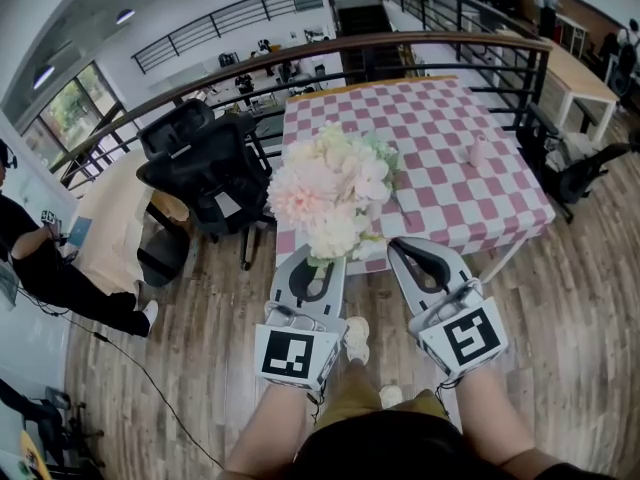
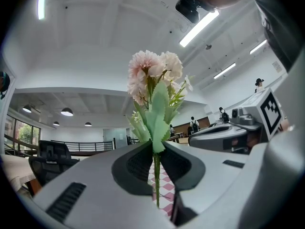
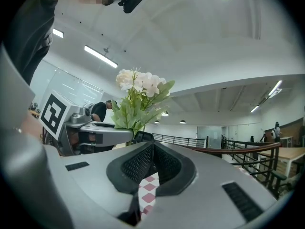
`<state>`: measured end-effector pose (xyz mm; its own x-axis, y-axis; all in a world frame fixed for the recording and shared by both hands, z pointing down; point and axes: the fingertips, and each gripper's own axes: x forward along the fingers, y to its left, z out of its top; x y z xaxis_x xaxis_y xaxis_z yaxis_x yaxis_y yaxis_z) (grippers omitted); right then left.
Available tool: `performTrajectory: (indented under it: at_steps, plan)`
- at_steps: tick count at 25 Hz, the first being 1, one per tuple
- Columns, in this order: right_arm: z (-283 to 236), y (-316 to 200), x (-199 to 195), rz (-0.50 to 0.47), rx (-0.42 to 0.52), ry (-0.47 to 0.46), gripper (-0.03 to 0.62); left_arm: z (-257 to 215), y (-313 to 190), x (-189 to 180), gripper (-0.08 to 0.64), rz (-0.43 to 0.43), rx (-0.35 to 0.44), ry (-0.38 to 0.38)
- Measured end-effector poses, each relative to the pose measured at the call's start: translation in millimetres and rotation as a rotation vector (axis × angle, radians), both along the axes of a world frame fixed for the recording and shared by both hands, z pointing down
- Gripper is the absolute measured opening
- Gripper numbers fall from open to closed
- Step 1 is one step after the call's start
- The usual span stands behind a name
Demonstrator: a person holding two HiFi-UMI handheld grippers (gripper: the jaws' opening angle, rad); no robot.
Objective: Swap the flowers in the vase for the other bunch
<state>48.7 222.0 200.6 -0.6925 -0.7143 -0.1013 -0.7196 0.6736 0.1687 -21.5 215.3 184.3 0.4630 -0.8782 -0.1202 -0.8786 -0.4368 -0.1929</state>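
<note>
My left gripper [image 1: 318, 260] is shut on the green stems of a bunch of pink and white flowers [image 1: 335, 190], holding it upright in front of me. In the left gripper view a thin stem [image 2: 156, 175] runs down between the closed jaws, with the pink blooms [image 2: 153, 73] above. My right gripper [image 1: 396, 244] is beside it on the right, shut with nothing between its fingers; in its own view the bunch [image 3: 141, 95] stands to its left. A small pale pink vase [image 1: 478, 150] stands on the checked table [image 1: 450, 208], far right, apart from both grippers.
The pink-and-white checked cloth covers the table just beyond the grippers. A black office chair [image 1: 205, 168] stands left of the table. A railing [image 1: 400, 43] runs behind it. A person [image 1: 40, 258] crouches at far left on the wooden floor.
</note>
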Motion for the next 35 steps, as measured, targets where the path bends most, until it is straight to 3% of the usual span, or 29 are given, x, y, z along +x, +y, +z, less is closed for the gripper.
performTrajectory:
  at_steps: [8,17,35]
  plan:
    - [8.1,-31.6,0.7,0.011,-0.024,0.019,0.035,4.7,-34.2,-11.1,0.051,-0.024,-0.009,0.025]
    - [11.1,-71.0,-14.2,0.007,-0.04,0.033,0.035,7.4,-75.0,-9.8,0.051,0.013,-0.026,0.029]
    - [5.2,-216.4,-44.1,0.029,-0.058,0.037,0.035,0.3,-220.5,-35.2,0.051,0.054,-0.043,0.05]
